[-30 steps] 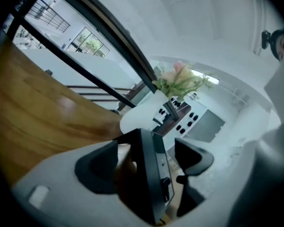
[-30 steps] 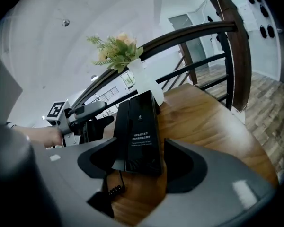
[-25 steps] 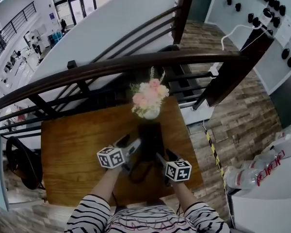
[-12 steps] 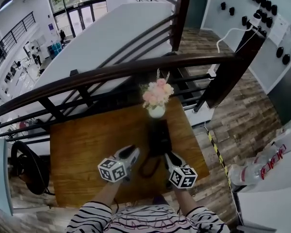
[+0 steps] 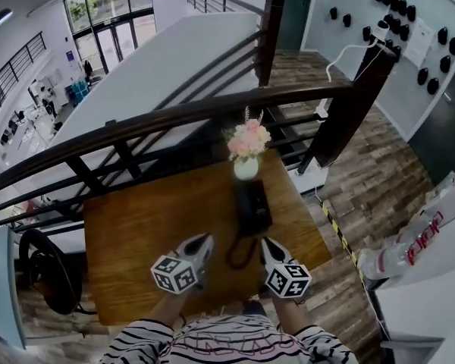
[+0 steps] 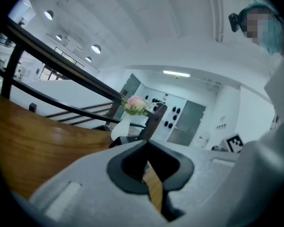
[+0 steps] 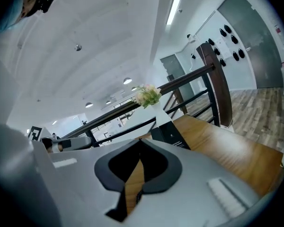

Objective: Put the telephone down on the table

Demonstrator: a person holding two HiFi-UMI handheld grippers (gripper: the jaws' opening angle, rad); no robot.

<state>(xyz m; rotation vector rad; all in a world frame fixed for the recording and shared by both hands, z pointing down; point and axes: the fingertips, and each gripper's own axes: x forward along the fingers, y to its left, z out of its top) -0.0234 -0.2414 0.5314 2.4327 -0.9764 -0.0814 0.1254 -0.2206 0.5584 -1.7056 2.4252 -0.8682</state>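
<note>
Brown wood forms the table [image 5: 136,233], and the black telephone [image 5: 252,207] lies flat on it, right of the middle. It is just in front of a white vase [image 5: 246,168] of pink flowers that stands at the table's far edge. A dark cord [image 5: 239,255] curls in a loop on the wood from the telephone's near end.

The left gripper [image 5: 199,243] is above the near part of the table, left of the cord loop. Its jaws have just been closing and are pressed together with nothing between them. The right gripper [image 5: 269,246] is right of the loop. Its jaws have also just been closing and meet tip to tip, empty. Neither gripper touches the telephone.

A dark railing [image 5: 174,116] curves behind the table. Striped sleeves [image 5: 148,338] show at the bottom edge of the head view.
</note>
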